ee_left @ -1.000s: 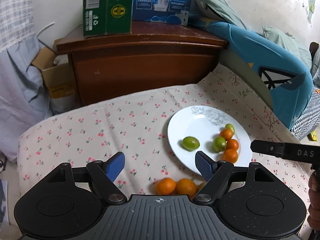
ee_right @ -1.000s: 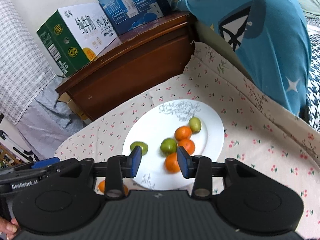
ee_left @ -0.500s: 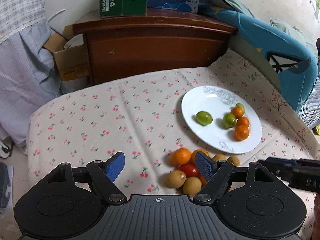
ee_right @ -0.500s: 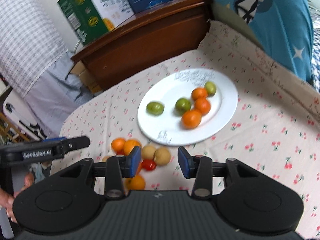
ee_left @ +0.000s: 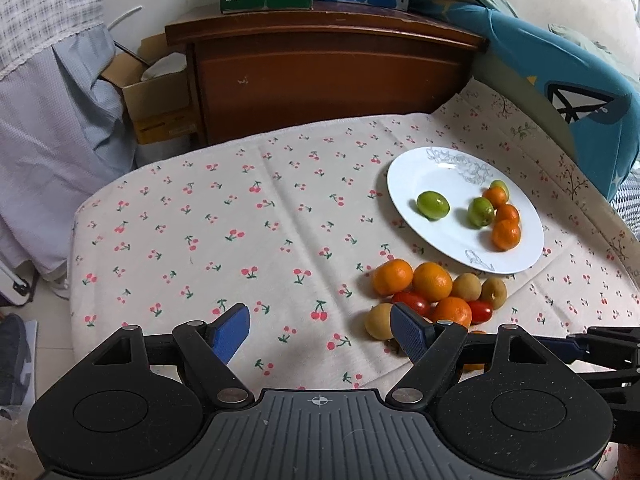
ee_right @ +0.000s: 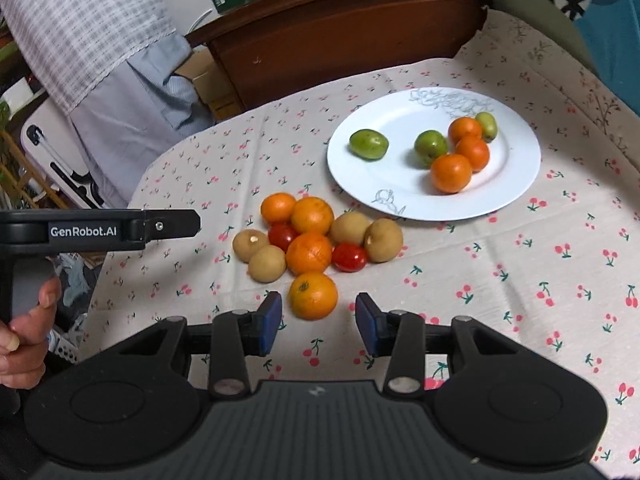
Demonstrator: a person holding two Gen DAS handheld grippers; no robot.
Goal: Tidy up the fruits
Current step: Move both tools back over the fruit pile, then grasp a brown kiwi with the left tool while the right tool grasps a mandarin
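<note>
- You are pulling both grippers back and down from the white plate (ee_right: 516, 184) toward the loose fruit pile (ee_right: 316, 240) on the cherry-print cloth (ee_left: 224, 224); a second ago the plate filled the space ahead of the right gripper (ee_right: 318, 322), and now the pile is sitting there instead.
- You are bringing the nearest mandarin (ee_right: 313, 295) in line with the right gripper: the fruit is lying just ahead of the blue pads (ee_right: 269, 320), centred between them, not touching. The jaws are standing partly spread, gap a little wider than the fruit, nothing held.
- You are keeping the left gripper (ee_left: 320, 332) spread wide and empty; the pile is lying ahead and to its right, one tan fruit (ee_left: 379, 320) just beyond its right pad.
- Plate is carrying three mandarins and three green fruits, beyond the pile from both grippers.
- Judgement: you are lining up the next pick, most likely that near mandarin; sorting is partway done.
</note>
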